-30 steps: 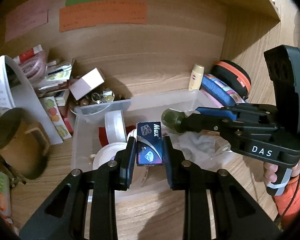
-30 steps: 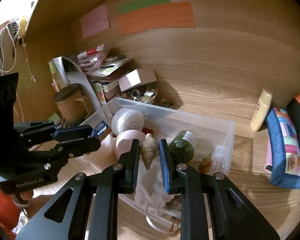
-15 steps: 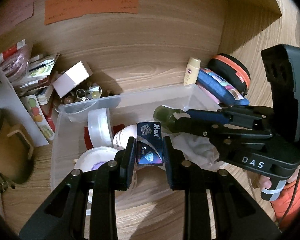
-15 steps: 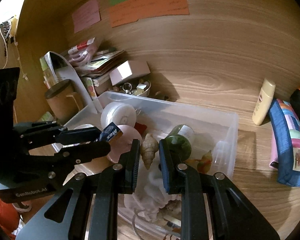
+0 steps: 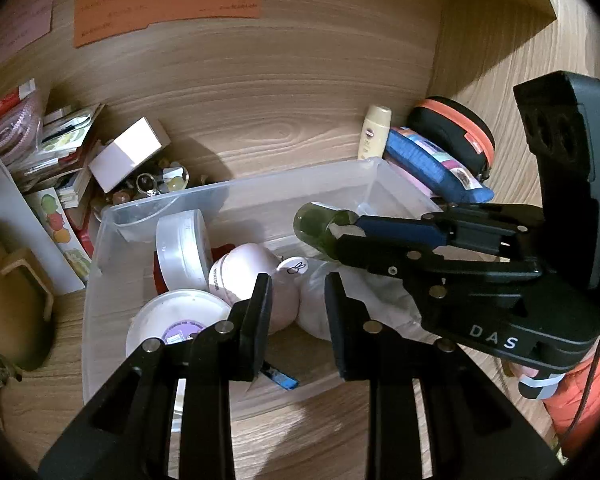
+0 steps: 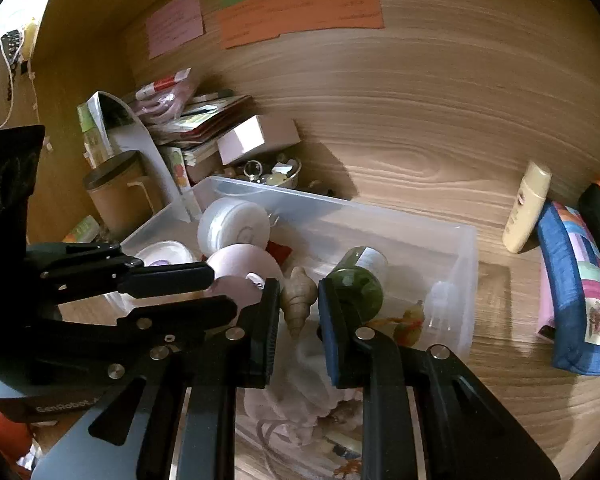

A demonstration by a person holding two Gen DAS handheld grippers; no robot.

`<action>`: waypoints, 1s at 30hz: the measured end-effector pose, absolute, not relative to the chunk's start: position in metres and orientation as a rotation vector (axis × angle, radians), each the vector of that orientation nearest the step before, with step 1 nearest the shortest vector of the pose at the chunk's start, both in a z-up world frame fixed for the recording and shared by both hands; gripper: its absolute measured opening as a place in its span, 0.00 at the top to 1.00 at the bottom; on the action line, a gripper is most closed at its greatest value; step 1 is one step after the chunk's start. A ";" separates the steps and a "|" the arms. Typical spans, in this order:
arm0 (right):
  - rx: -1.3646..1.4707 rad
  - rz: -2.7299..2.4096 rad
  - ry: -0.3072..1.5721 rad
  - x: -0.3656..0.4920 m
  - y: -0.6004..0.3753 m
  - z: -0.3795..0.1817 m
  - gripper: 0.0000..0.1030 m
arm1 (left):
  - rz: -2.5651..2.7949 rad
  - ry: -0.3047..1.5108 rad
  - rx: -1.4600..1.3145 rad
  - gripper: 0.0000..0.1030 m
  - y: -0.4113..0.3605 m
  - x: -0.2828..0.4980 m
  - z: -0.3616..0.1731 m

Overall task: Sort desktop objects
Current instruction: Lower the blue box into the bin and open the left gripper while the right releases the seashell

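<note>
The spiral seashell (image 6: pixel 298 300) is gripped between the jaws of the right gripper (image 6: pixel 298 312) and is held just over the clear plastic bin (image 6: pixel 466 280), above a crumpled white cloth (image 5: pixel 364 300). The left gripper (image 5: pixel 296 308) is seen beside it with its jaws released and nothing between them. A small blue box (image 5: pixel 281 379) is glimpsed on the bin floor right under them, half hidden by one finger.

Plenty is already gathered in the bin: a green glass bottle (image 6: pixel 358 284), a white tape roll (image 6: pixel 236 226) and a pink round case (image 5: pixel 246 270) are packed close together. The shell is not yet set down, so that drop is judged to be the step in hand.

Much is left outside. A lotion tube (image 6: pixel 526 208) is leaned against the back panel, with a blue pencil case (image 6: pixel 576 292) and a black-and-orange zip case (image 5: pixel 456 128) just beside it. On the other side a brown mug (image 6: pixel 116 196), a bowl of trinkets (image 6: pixel 272 172), a white carton (image 6: pixel 256 140) and a heap of booklets are crowded behind the bin.

Everything is carried on a wood-grain tabletop (image 6: pixel 500 400), boxed in by matching wooden panels. Pink, green and orange paper notes (image 6: pixel 300 10) are stuck on the back one.
</note>
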State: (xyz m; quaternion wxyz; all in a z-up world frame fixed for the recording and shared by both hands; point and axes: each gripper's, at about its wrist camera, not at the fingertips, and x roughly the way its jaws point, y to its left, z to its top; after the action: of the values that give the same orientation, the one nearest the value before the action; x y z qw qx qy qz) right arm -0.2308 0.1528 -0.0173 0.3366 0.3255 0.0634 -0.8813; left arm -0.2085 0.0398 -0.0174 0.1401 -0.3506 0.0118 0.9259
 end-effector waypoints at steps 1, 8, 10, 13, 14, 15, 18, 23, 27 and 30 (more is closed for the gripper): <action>0.848 -2.296 0.166 -0.230 0.153 -0.017 0.83 | 2.676 0.033 -1.009 0.75 0.040 -0.208 -0.017; 0.829 -2.288 0.148 -0.227 0.155 -0.013 0.81 | 2.687 0.020 -0.983 0.75 0.038 -0.205 -0.012; 0.817 -2.284 0.136 -0.225 0.156 -0.010 0.80 | 2.693 0.022 -0.973 0.75 0.037 -0.204 -0.010; 0.798 -2.293 0.130 -0.223 0.157 -0.006 0.73 | 2.707 0.027 -0.963 0.75 0.037 -0.203 -0.006; 0.793 -2.300 0.129 -0.222 0.157 -0.005 0.71 | 2.712 0.029 -0.959 0.74 0.037 -0.202 -0.005; 0.787 -2.305 0.127 -0.222 0.158 -0.004 0.67 | 2.715 0.029 -0.955 0.74 0.037 -0.202 -0.004; 0.773 -2.317 0.118 -0.222 0.162 -0.002 0.61 | 2.733 0.030 -0.949 0.68 0.034 -0.201 -0.002; 0.760 -2.346 0.131 -0.223 0.165 0.001 0.48 | 2.768 0.037 -0.938 0.64 0.029 -0.198 0.002; 0.739 -2.363 0.152 -0.221 0.168 0.005 0.36 | 2.795 0.070 -0.923 0.50 0.029 -0.194 0.006; 0.713 -2.382 0.158 -0.218 0.170 0.008 0.27 | 2.819 0.117 -0.900 0.46 0.031 -0.188 0.009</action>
State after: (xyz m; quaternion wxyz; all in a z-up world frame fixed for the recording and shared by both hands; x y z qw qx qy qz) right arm -0.2177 0.1702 0.0084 0.3196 0.2712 0.0602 -0.9059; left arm -0.1879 0.0309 0.0093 0.0899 -0.3025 0.0393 0.9481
